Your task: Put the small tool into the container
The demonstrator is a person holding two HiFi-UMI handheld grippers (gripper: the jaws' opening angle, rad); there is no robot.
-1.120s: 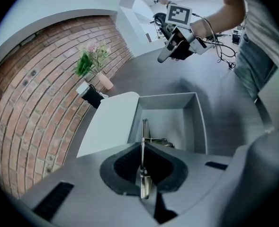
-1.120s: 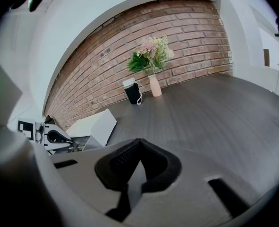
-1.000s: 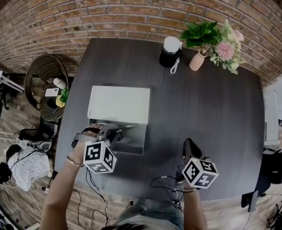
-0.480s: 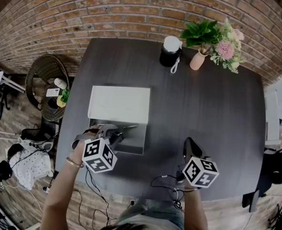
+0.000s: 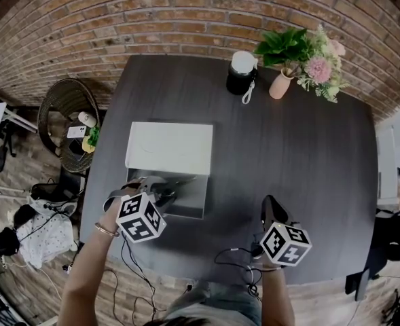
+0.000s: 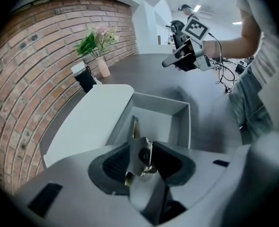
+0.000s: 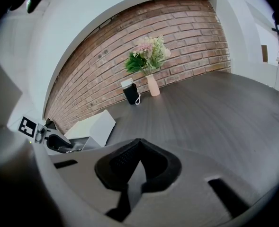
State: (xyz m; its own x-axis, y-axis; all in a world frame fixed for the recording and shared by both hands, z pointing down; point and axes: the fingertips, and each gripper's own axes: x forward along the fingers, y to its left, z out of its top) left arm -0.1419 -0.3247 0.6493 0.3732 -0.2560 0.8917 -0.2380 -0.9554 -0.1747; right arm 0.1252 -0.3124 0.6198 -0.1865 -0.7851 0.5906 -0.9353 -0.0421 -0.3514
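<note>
Head view: the left tongs (image 5: 167, 190) are over the open container (image 5: 201, 206) at the lower left of the desk (image 5: 288, 148); the right tongs (image 5: 267, 208) are well apart, lower right. Left gripper view: the jaws are opening, with the small tool (image 6: 140, 151) loose between the pads (a gap on either side) above the container's cavity. Probable fault: the tool snags on a pad, or tips out over the near wall. Right gripper view: jaws together, nothing held.
</note>
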